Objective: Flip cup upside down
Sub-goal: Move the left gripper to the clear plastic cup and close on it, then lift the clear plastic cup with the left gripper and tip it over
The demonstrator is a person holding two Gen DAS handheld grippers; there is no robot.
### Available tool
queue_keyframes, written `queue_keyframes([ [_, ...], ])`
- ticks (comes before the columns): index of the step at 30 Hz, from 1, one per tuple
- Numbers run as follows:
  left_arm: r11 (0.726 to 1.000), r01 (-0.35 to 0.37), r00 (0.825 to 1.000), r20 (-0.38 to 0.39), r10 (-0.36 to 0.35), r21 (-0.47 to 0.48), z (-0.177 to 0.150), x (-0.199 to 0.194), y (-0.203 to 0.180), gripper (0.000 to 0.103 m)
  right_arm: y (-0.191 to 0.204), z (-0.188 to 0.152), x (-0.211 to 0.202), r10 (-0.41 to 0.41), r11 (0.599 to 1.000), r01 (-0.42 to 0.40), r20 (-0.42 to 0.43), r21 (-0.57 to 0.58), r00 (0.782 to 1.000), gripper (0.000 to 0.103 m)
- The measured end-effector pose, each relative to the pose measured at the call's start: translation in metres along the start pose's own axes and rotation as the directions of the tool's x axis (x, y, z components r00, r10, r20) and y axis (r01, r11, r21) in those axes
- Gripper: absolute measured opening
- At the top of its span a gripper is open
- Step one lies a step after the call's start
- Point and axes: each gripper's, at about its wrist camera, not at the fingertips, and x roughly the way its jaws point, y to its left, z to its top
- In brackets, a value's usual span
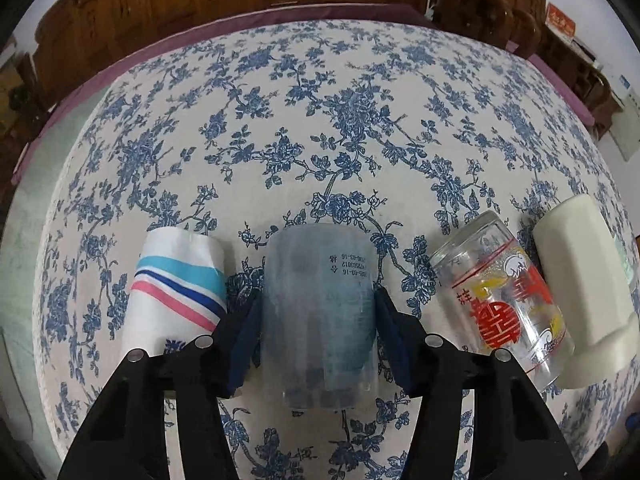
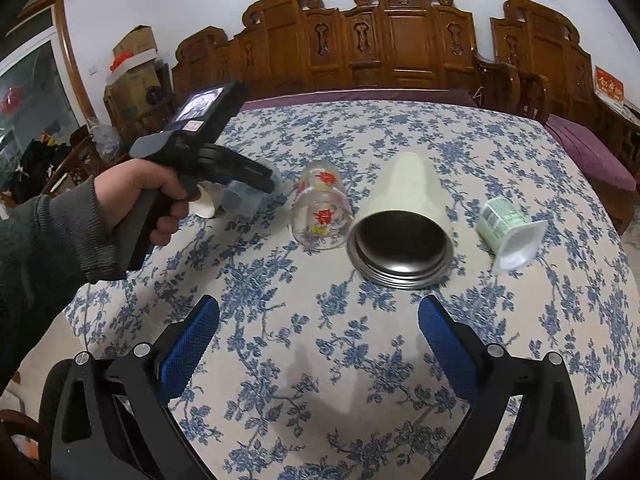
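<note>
A translucent bluish plastic cup (image 1: 320, 312) lies on its side on the floral tablecloth (image 1: 320, 120), its mouth toward the camera. My left gripper (image 1: 318, 316) has its blue pads against both sides of the cup. In the right wrist view the left gripper (image 2: 256, 184) is seen at the far left, on that cup (image 2: 244, 196). My right gripper (image 2: 318, 332) is open and empty above the near part of the table.
On their sides lie a striped paper cup (image 1: 176, 292), a printed glass (image 1: 508, 300) (image 2: 320, 212), a cream steel-lined tumbler (image 1: 584, 292) (image 2: 404, 232) and a green yogurt cup (image 2: 508, 228). Carved wooden chairs (image 2: 400, 40) stand behind the table.
</note>
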Motion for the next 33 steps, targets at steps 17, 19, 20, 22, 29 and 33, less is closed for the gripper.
queue_keyframes([
  [17, 0.984, 0.161, 0.982, 0.09, -0.168, 0.079, -0.105, -0.091, -0.049, 0.053, -0.01, -0.029, -0.046, -0.046, 0.998, 0.043, 0.049, 0.056, 0.998, 0.1],
  [19, 0.979, 0.185, 0.977, 0.091, -0.193, 0.091, -0.119, -0.093, -0.061, 0.053, -0.011, -0.034, -0.052, -0.049, 0.997, 0.045, 0.053, 0.058, 0.997, 0.1],
  [20, 0.977, 0.194, 0.975, 0.086, -0.202, 0.093, -0.125, -0.092, -0.066, 0.053, -0.011, -0.037, -0.055, -0.047, 0.997, 0.044, 0.054, 0.061, 0.997, 0.1],
  [22, 0.973, 0.21, 0.974, 0.071, -0.217, 0.101, -0.137, -0.086, -0.078, 0.053, -0.01, -0.042, -0.058, -0.048, 0.997, 0.045, 0.054, 0.06, 0.997, 0.1],
  [29, 0.971, 0.227, 0.973, 0.029, -0.23, 0.08, -0.155, -0.063, -0.094, 0.053, -0.013, -0.053, -0.064, -0.061, 0.996, 0.059, 0.035, 0.061, 0.997, 0.1],
  [33, 0.973, 0.215, 0.974, 0.051, -0.219, 0.084, -0.157, -0.068, -0.094, 0.063, -0.016, -0.052, -0.068, -0.076, 0.995, 0.074, 0.035, 0.064, 0.996, 0.1],
])
